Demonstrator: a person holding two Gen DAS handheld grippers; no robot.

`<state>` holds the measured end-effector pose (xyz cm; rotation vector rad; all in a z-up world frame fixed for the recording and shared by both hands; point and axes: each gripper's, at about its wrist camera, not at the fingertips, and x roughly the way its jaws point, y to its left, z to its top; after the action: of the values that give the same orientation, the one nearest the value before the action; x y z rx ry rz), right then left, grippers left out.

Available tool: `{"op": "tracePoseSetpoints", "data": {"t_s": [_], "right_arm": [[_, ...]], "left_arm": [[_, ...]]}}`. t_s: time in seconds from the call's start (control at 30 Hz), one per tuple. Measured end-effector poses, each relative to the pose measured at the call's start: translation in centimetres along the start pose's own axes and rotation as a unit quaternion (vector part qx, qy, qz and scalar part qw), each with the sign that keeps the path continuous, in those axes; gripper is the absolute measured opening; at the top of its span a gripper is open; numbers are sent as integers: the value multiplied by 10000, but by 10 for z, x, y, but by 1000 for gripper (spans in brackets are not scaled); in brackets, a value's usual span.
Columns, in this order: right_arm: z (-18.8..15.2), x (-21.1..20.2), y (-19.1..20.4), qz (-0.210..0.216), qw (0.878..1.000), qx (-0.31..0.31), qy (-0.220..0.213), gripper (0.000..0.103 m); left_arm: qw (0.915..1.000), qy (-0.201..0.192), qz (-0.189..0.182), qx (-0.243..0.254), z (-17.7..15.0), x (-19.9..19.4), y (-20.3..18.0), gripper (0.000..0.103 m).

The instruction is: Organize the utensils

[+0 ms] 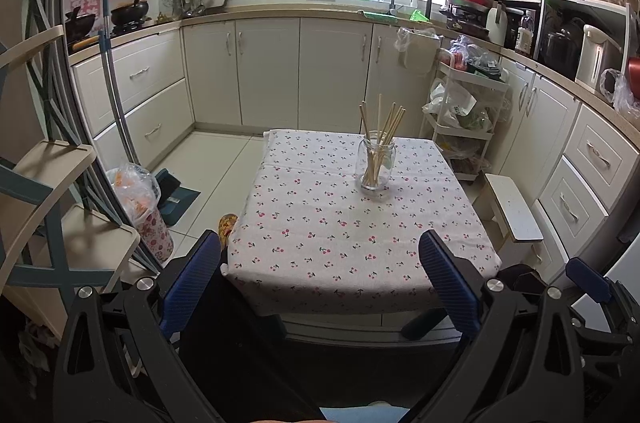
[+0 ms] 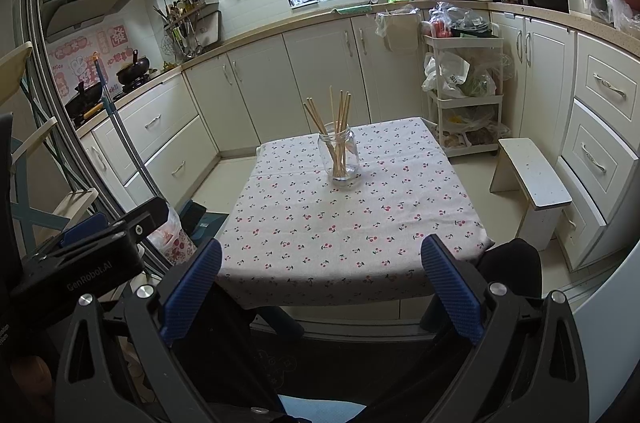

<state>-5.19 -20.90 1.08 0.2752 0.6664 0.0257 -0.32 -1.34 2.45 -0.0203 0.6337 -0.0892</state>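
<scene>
Left wrist view: pale wooden chopsticks (image 1: pixel 380 139) stand splayed in a clear glass jar (image 1: pixel 375 163); both tools gape wide, empty.

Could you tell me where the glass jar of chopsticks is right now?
The glass jar stands upright on the cherry-print tablecloth, toward the table's far side, ahead of both open grippers.

right gripper (image 2: pixel 320 263) low in front of table, blue-padded jaws spread wide, nothing between them. left gripper (image 2: pixel 100 235) at left edge, partly in frame, jaw state unclear. glass jar (image 2: pixel 339 159) upright on cherry-print tablecloth (image 2: pixel 344 239), toward far side. wooden chopsticks (image 2: pixel 338 127) stand in jar, fanned, tips above rim. white stool (image 2: pixel 532 183) right of table, white trolley (image 2: pixel 464 95) behind it.
</scene>
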Motion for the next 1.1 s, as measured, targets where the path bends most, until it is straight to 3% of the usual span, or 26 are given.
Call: {"op": "tracePoseSetpoints", "data": {"t_s": [1.1], "right_arm": [[0,0,0,12,10000,2,11,96]], "left_arm": [[10000,-40,-63,51,6,-4,-3,95]]}}
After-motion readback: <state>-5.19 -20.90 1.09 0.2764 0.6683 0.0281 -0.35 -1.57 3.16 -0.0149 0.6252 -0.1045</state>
